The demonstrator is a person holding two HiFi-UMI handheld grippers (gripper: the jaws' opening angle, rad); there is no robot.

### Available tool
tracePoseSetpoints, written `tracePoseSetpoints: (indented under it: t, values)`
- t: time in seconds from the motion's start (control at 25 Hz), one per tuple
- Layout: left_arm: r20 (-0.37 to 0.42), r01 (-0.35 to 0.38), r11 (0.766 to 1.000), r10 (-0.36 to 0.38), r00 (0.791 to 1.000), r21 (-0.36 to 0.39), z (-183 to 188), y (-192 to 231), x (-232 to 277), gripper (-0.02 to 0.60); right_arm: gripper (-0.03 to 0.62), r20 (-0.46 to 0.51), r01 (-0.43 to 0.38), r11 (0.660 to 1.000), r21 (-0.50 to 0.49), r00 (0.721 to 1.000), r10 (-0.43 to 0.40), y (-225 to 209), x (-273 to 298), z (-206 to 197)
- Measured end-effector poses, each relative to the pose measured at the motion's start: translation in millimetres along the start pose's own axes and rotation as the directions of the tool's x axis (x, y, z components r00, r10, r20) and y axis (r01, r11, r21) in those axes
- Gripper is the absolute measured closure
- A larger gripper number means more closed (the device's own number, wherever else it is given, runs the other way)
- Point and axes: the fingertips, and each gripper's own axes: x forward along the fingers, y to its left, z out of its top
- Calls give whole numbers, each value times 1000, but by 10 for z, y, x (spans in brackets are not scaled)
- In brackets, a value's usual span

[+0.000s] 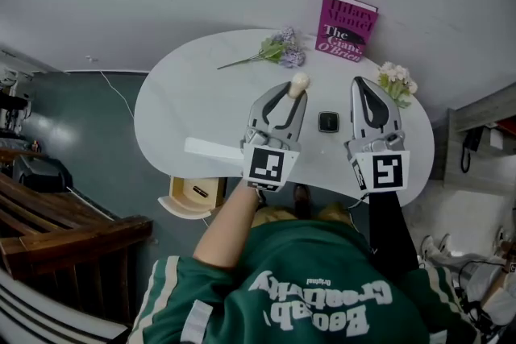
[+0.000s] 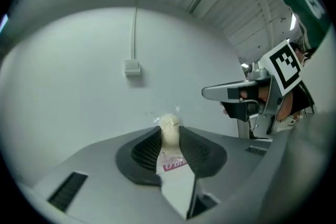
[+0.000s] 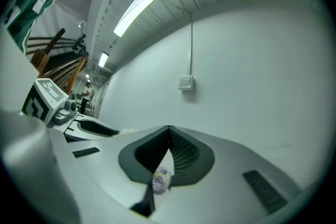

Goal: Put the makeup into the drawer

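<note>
Here, at the left, the drawer stands open below the edge of the white table, with a small dark item inside, too small to identify. The left gripper clenches a cream makeup sponge above the tabletop. A black compact lies just right of it. The right gripper is closed, empty. By my reading the carry is in hand; next comes swinging left, lowering over the drawer, then releasing.
</note>
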Motion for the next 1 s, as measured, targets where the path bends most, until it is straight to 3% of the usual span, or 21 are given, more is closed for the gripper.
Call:
tracePoseSetpoints:
  t: [0.24,0.4,0.48,0.64,0.76,1.0]
  values:
    - [25,-112,994,112,993,9,44,393,-323,460,586,18,-83,997,4,996,83,381,187,67]
    - [36,-201,980,201,979,5,57,788,-729,460,586,38,-171,985,13,985,170,825,397,131]
    - [29,-271,962,271,962,20,60,1006,-999,460,586,51,-245,969,24,969,243,1132,529,158]
    - [7,-425,904,426,905,48,62,1432,-1644,460,586,83,-394,918,38,917,390,1841,721,262]
    - [-9,-526,848,527,850,62,51,1703,-2154,460,586,105,-487,872,43,870,481,2372,797,339]
    - [-29,-661,743,667,745,104,19,2060,-3159,460,586,159,-628,777,44,772,615,3367,816,568]
